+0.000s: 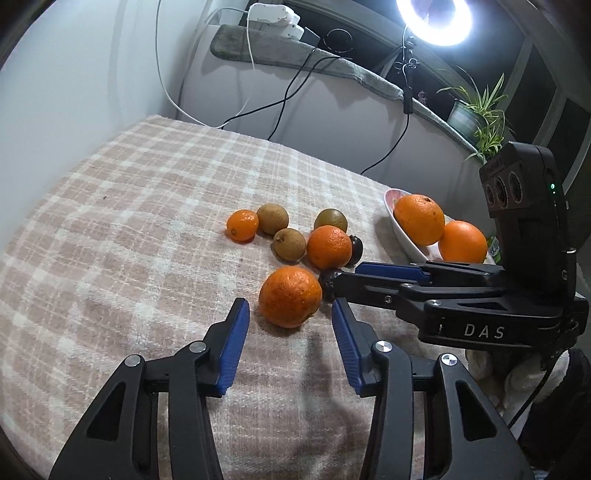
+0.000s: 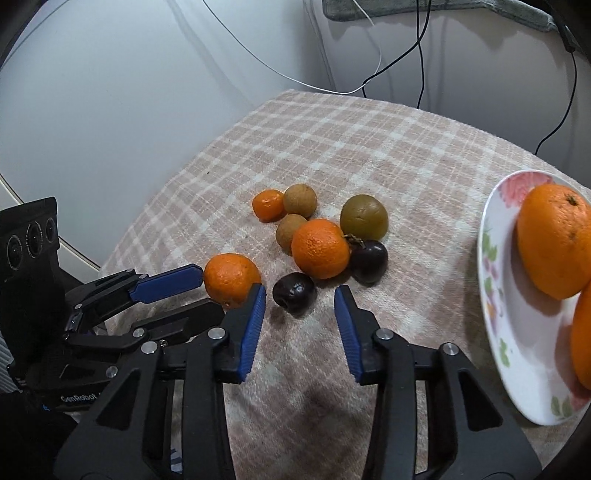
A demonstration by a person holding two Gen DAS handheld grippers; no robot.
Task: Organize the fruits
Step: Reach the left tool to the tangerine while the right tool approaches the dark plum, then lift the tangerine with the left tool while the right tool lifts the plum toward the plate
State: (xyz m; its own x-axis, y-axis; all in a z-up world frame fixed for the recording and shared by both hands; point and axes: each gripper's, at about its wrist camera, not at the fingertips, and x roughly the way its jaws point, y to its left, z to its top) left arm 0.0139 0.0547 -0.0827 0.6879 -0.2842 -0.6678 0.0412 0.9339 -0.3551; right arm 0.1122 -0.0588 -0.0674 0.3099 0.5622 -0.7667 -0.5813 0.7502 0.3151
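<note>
The fruits lie in a loose cluster on a pink-and-cream checked cloth (image 1: 129, 206), beside a white flowered plate (image 2: 495, 295) that already carries two big oranges (image 1: 419, 219). Nearest the left gripper (image 1: 290, 314) sits a loose orange (image 1: 290, 296); the blue pads stand apart on either side of it, and neither pad visibly presses the peel, so nothing is gripped there. Just beyond it lies a dark plum (image 2: 294, 293), and the right gripper (image 2: 300, 293) has its jaws apart around that plum, with a gap showing at each side. A second plum (image 2: 368, 260) rests against another orange (image 2: 320, 248), with an olive-green fruit (image 2: 364, 217) behind, two brown round fruits (image 2: 300, 199) and a small tangerine (image 2: 268, 205) further back. White lettering "DAS" is readable on the right gripper's body in the left wrist view, and "GenRobot" on the left gripper's body in the right wrist view. A ring light (image 1: 434, 20) glows above, near a potted plant (image 1: 476, 114).
</note>
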